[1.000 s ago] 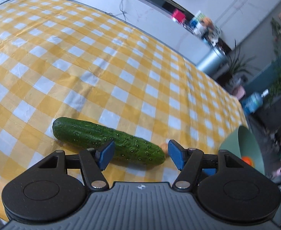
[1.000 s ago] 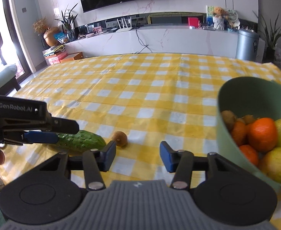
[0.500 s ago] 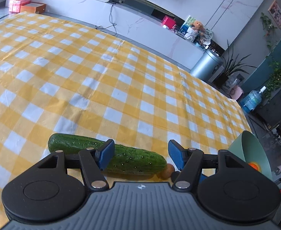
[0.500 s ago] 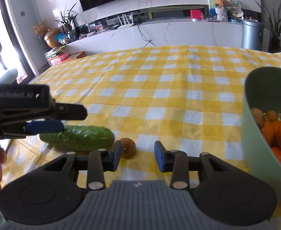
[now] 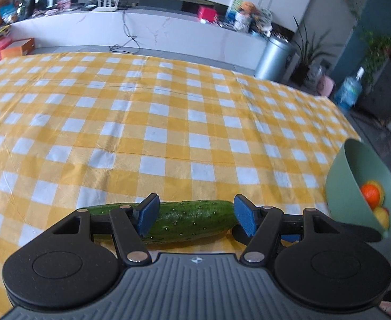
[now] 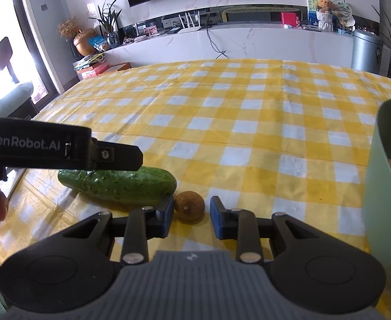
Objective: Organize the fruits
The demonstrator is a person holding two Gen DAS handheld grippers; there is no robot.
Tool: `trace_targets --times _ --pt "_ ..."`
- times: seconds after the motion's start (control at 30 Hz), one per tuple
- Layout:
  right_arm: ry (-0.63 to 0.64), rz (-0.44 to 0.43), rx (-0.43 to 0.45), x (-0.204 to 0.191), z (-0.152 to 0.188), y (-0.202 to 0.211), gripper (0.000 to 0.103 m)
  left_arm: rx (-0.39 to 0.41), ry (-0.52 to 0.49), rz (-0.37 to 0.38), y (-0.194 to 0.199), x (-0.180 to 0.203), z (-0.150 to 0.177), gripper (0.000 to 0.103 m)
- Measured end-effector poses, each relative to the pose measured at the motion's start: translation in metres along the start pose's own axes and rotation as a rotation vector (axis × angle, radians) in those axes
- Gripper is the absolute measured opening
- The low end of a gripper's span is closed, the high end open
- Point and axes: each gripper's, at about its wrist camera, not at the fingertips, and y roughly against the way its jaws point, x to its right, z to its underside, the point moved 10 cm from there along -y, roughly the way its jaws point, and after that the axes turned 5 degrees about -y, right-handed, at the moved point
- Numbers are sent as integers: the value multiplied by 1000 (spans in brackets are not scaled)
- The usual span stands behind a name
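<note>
One cucumber lies flat on the yellow checked tablecloth, between the spread jaws of the left gripper. Just beside its end sits a small brown fruit, framed by the right gripper, jaws apart. A green bowl of fruit stands to the right.

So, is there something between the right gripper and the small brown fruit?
Nothing visible. The brown fruit lies just ahead of the open right gripper; the cucumber lies beside it, to the left.

Checked table: cucumber; kiwi-like fruit; bowl
</note>
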Motion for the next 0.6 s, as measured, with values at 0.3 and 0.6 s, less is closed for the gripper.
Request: trace_targets --times 0.3,0.6 --pt "-6 8 7 1 -1 7 23 -97 -268 -104 4 1 2 75" --pt "-48 18 -12 8 2 7 23 -166 -633 -239 -11 18 11 75"
